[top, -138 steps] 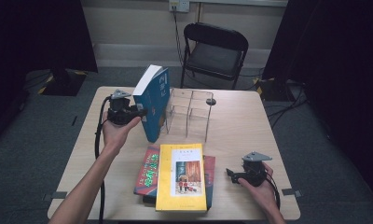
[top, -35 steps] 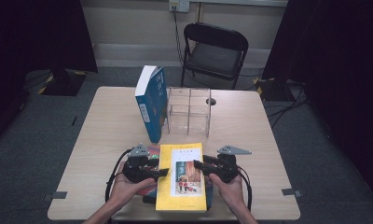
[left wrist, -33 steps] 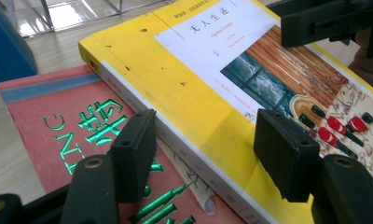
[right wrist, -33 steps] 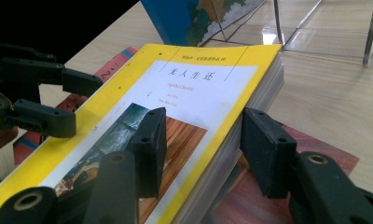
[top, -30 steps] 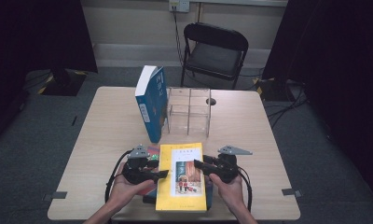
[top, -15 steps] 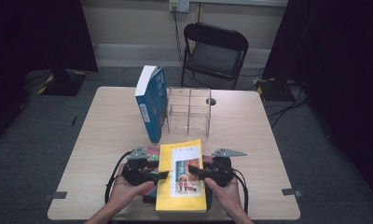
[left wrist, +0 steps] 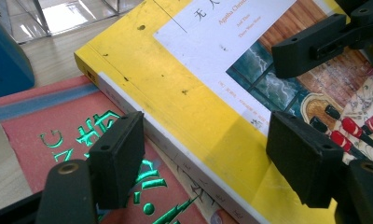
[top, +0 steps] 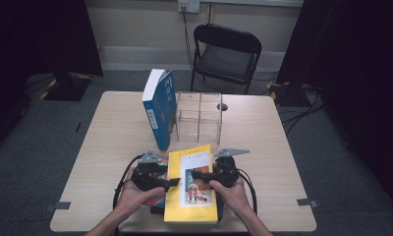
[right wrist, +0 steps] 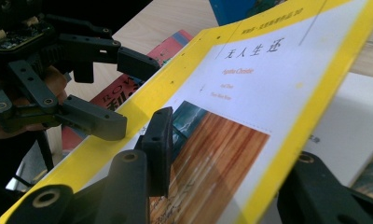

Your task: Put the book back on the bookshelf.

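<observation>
A yellow book point(top: 194, 156) tops a stack at the table's front edge, over a red book point(left wrist: 44, 135). My left gripper point(top: 173, 182) is at its left edge and open: in the left gripper view point(left wrist: 211, 154) one jaw hangs over the red cover and the other above the yellow cover point(left wrist: 184, 93); the jaws have just been opening. My right gripper point(top: 193, 174) reaches in from the right. Its jaws point(right wrist: 233, 158) have just been closing, with the yellow book's point(right wrist: 250, 70) right edge between them, one jaw over the cover, the other just off the edge.
A blue book point(top: 160, 105) stands upright against a clear divided organiser point(top: 199, 118) at mid table. Bare tabletop point(top: 263, 132) lies on both sides of the stack. A black folding chair point(top: 226, 49) stands beyond the far edge.
My right gripper has slid left, farther over the yellow cover, and the yellow book has skewed slightly. The left hand has stayed where it was, its jaws standing wider.
</observation>
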Tool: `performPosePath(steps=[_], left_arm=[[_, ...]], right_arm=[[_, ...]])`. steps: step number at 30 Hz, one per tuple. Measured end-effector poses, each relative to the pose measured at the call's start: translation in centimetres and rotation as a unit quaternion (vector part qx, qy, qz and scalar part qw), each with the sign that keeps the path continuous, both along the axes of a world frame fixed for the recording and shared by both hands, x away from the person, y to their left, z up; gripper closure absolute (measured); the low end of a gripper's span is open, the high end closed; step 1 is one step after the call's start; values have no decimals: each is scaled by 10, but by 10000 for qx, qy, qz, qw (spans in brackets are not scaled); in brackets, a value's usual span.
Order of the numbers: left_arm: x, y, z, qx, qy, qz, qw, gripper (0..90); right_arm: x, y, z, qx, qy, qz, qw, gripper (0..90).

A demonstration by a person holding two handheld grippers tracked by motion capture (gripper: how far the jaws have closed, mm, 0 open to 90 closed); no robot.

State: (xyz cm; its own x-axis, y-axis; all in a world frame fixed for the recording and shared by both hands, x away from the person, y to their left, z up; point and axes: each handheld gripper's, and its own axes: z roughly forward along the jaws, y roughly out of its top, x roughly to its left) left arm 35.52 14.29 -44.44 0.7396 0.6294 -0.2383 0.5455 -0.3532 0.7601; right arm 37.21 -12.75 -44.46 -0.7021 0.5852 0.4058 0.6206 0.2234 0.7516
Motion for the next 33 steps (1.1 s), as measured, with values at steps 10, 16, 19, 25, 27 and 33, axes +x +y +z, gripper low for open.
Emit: performPosePath(steps=[10,16,19,25,27,33], left_arm=[[0,-3,-2,34,-103,2,9999,224],[-1,-2,-3,-69,-99,71,9999,216],[-1,-1,-3,-95,-21,138,9999,183],[1,1,-2,-269,166,172,9994,157],[2,1,-1,-340,229,150,9990,175],[6,2,-1,-680,481,-133,9964,225]], right_arm=[[0,2,2,-34,-134,117,9998,665],[-1,1,4,104,-138,24,9998,783],[-2,2,6,156,-185,47,9997,802],[-9,5,16,124,-504,108,9986,818],[-10,4,17,148,-507,102,9986,820],[-16,2,26,223,-720,168,9970,834]])
